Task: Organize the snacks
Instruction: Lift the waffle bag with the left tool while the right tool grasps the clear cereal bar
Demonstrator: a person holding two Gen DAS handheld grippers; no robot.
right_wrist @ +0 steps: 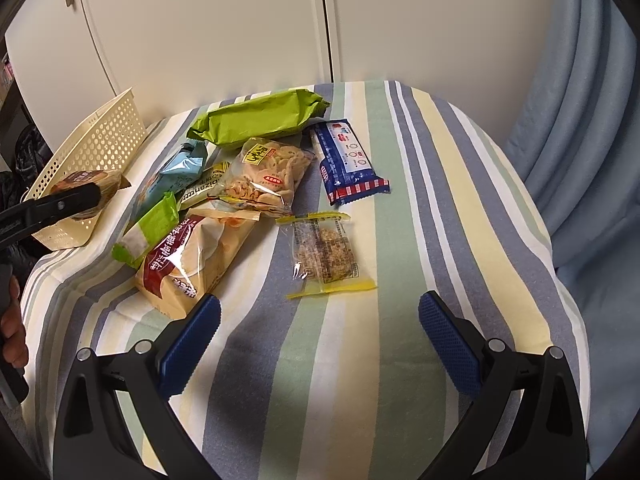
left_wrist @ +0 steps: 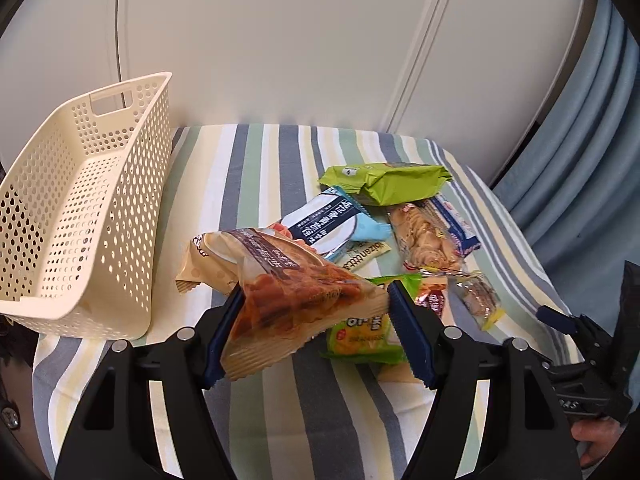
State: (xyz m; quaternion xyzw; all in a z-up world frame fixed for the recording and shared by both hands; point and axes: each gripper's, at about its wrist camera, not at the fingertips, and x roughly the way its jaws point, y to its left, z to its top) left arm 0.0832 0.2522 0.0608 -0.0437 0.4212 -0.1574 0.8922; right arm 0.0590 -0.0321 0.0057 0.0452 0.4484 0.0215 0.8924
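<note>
Striped cloth covers the surface. Nearest, the right hand-held gripper hangs spread and empty; the left hand-held gripper pinches a brown snack packet, lifted beside the cream basket at far left. Next, I judge: swing left, release inside.

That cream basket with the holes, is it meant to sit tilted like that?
It does look askew: the cream perforated plastic basket hangs over the striped table's left edge, empty. The left gripper holds a beige snack packet beside it.
</note>
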